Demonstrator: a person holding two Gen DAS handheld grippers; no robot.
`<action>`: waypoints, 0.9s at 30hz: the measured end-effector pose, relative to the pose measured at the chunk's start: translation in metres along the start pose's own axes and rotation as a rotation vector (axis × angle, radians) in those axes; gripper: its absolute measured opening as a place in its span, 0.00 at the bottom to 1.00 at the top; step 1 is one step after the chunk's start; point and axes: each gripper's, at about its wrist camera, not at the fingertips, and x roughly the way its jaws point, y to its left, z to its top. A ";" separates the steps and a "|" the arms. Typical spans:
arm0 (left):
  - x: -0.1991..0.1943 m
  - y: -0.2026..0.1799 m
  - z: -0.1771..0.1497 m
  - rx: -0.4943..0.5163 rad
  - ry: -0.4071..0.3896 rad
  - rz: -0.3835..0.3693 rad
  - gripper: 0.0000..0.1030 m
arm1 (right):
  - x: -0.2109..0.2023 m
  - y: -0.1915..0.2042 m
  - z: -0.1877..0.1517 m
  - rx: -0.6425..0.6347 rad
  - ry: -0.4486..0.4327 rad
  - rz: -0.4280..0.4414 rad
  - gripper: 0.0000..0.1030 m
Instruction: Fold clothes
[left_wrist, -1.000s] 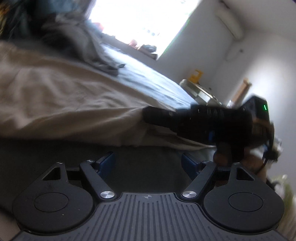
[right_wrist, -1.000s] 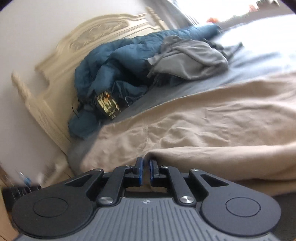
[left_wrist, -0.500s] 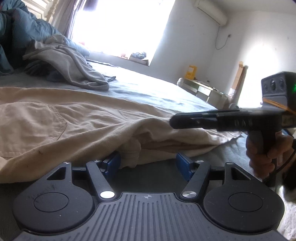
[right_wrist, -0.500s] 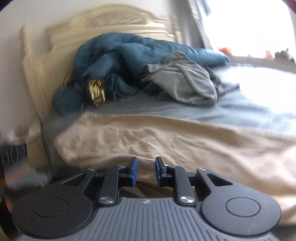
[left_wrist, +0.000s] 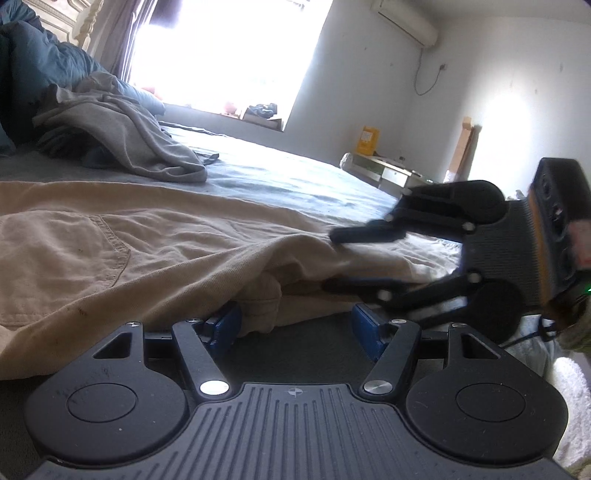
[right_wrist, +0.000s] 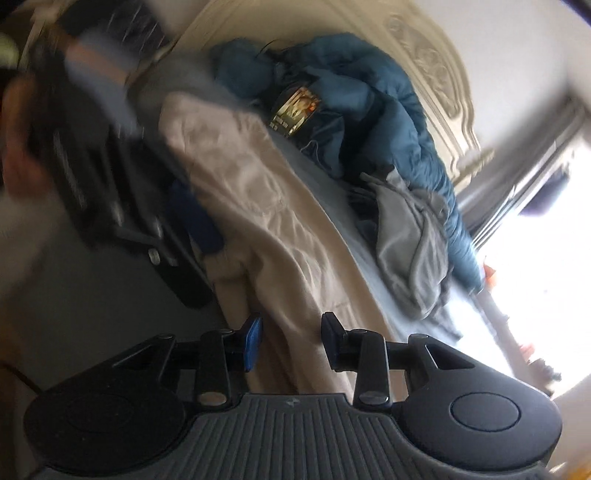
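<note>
Beige trousers (left_wrist: 155, 243) lie spread on the blue-grey bed sheet (left_wrist: 280, 177). My left gripper (left_wrist: 295, 328) stands open at their near edge, and a rolled fold of the beige cloth rests by its left pad without being pinched. From the right, my right gripper (left_wrist: 328, 260) comes in turned on its side with one finger above the other. Its jaws are opening, and the trousers' edge lies loose between them. In the blurred right wrist view the beige trousers (right_wrist: 258, 206) run between that gripper's (right_wrist: 291, 339) parted pads, with the left gripper (right_wrist: 192, 251) at upper left.
A crumpled grey garment (left_wrist: 122, 144) and a blue duvet (right_wrist: 369, 110) are heaped near the carved headboard (right_wrist: 436, 74). A bright window (left_wrist: 221, 55) lies beyond the bed, and a low desk (left_wrist: 388, 173) stands by the far wall. A white rug (left_wrist: 569, 387) shows at lower right.
The right gripper was pinched on the trousers' edge. It has since rolled about a quarter turn, shifted sideways and spread its jaws. The left gripper narrowed slightly and levelled out.
</note>
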 end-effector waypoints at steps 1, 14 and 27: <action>0.000 0.000 0.000 0.005 0.001 -0.002 0.65 | 0.004 0.002 0.001 -0.021 -0.001 -0.013 0.34; 0.005 0.000 0.004 -0.014 -0.052 -0.054 0.66 | 0.000 -0.028 0.021 0.189 -0.088 0.054 0.02; 0.019 -0.002 0.005 -0.007 -0.095 0.005 0.67 | -0.014 -0.045 0.016 0.314 -0.117 0.142 0.01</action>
